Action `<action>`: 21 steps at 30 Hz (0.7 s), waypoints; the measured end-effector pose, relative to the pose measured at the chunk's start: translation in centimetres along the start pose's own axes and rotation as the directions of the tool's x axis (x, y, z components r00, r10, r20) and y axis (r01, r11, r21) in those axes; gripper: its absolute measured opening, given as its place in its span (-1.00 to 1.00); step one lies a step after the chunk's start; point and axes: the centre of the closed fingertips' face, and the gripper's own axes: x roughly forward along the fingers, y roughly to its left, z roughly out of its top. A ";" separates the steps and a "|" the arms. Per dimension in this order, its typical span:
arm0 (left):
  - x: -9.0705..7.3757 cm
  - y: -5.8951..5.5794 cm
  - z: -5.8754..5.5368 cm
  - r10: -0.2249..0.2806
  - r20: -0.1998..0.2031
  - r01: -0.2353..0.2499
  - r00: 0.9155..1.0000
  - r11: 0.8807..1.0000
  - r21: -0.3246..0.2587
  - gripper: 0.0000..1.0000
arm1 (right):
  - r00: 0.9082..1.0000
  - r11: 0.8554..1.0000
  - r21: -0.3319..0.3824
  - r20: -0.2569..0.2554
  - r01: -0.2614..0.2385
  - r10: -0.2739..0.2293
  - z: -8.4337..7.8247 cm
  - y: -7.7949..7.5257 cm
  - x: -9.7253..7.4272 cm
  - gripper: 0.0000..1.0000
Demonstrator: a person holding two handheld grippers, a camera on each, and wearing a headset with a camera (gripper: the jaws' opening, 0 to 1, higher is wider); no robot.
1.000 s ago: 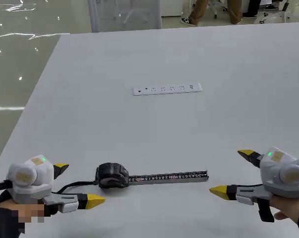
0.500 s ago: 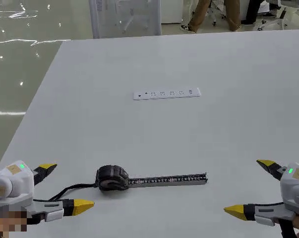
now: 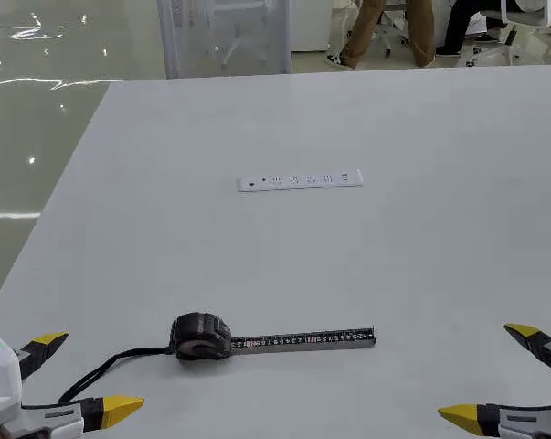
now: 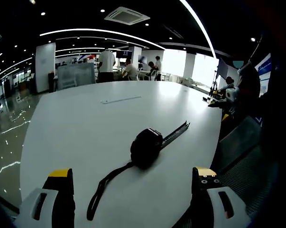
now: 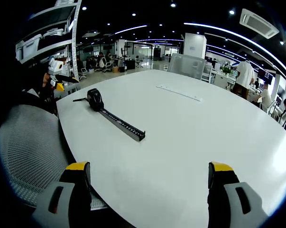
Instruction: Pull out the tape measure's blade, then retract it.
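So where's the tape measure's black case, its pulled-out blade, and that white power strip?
tape measure case (image 3: 200, 336), head view, on the top of its round black body.
blade (image 3: 302, 340), head view, halfway along the pulled-out strip.
power strip (image 3: 300, 180), head view, at the middle of its white bar.

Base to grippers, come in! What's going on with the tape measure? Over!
Left gripper and right gripper open, holding nothing. Black round tape measure on white table, blade out. White power strip far behind, no obstacle.
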 end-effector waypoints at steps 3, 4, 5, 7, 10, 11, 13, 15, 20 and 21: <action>0.0 -0.3 -0.2 -0.005 -0.005 0.005 1.000 1.000 0.010 1.00 | 1.000 1.000 -0.002 0.006 -0.007 0.007 -0.2 0.4 -0.2 1.00; 0.0 -0.4 -0.2 -0.009 -0.004 0.010 1.000 1.000 0.013 1.00 | 1.000 1.000 -0.006 0.003 -0.008 0.008 -0.3 0.5 -0.3 1.00; 0.1 -0.6 -0.4 -0.013 -0.006 0.013 1.000 1.000 0.018 1.00 | 1.000 1.000 -0.010 0.001 -0.010 0.010 -0.4 0.7 -0.4 1.00; 0.1 -0.6 -0.9 -0.015 -0.018 0.016 1.000 1.000 0.013 1.00 | 1.000 1.000 -0.013 -0.002 -0.009 0.009 -0.5 0.7 -0.6 1.00; 0.2 -0.7 -1.1 -0.019 -0.018 0.019 1.000 1.000 0.006 1.00 | 1.000 1.000 -0.008 -0.005 -0.005 0.005 -0.8 0.6 -0.8 1.00; 0.2 -0.8 -1.2 -0.021 -0.017 0.021 1.000 1.000 0.005 1.00 | 1.000 1.000 -0.006 -0.008 -0.005 0.004 -0.8 0.6 -0.8 1.00; 0.2 -0.9 -1.3 -0.028 -0.020 0.028 0.999 1.000 0.008 1.00 | 1.000 1.000 -0.008 -0.015 -0.004 0.004 -1.0 0.5 -0.9 1.00; 0.2 -1.0 -1.5 -0.030 -0.026 0.031 0.999 1.000 0.007 1.00 | 1.000 1.000 -0.012 -0.015 -0.003 0.003 -0.9 0.6 -1.0 1.00; 0.0 -0.9 -1.2 -0.027 -0.022 0.027 0.999 1.000 -0.001 1.00 | 1.000 1.000 -0.014 -0.013 0.003 -0.004 -0.9 0.5 -1.2 1.00; -0.1 -0.9 -1.1 -0.025 -0.020 0.024 0.999 1.000 -0.007 1.00 | 1.000 1.000 -0.012 -0.012 0.004 -0.004 -0.9 0.5 -1.3 1.00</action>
